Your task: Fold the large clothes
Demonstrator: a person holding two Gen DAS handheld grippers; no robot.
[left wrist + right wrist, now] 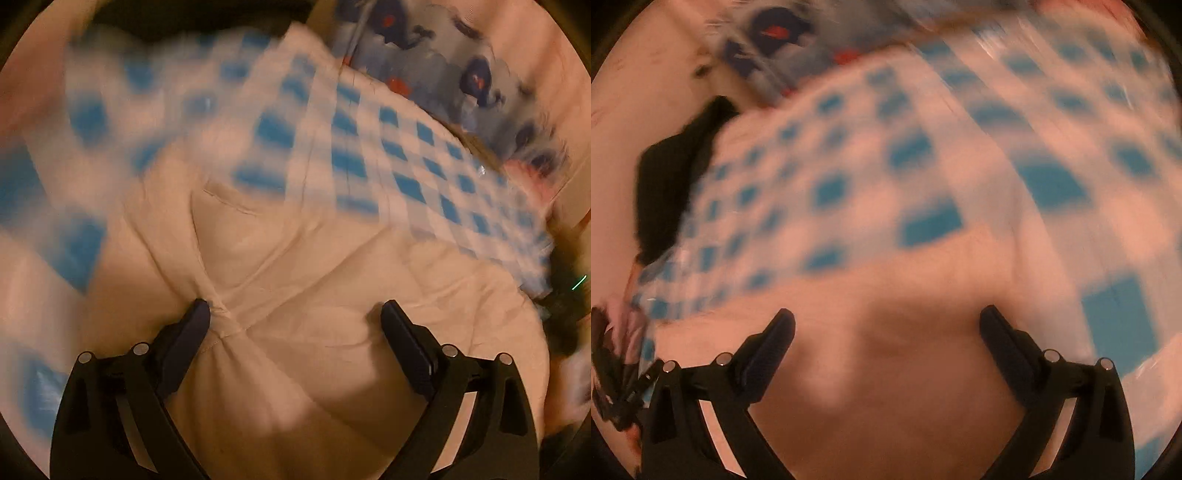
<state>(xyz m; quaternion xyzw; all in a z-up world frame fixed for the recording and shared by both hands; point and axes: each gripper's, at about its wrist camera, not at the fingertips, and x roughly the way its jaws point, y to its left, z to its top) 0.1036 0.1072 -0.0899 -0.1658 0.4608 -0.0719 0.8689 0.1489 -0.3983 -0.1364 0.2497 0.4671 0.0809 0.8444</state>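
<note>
A large cream garment with seams and creases lies on a blue-and-white checked cover. My left gripper is open just above it, its left fingertip at a puckered seam junction. In the right wrist view the same cream cloth fills the lower half, blurred by motion, with the checked cover beyond. My right gripper is open and holds nothing, close over the cloth.
A grey printed fabric with dark blue and red patches lies at the far right edge; it also shows in the right wrist view. A black cloth lies at the left of the checked cover. Pale walls surround.
</note>
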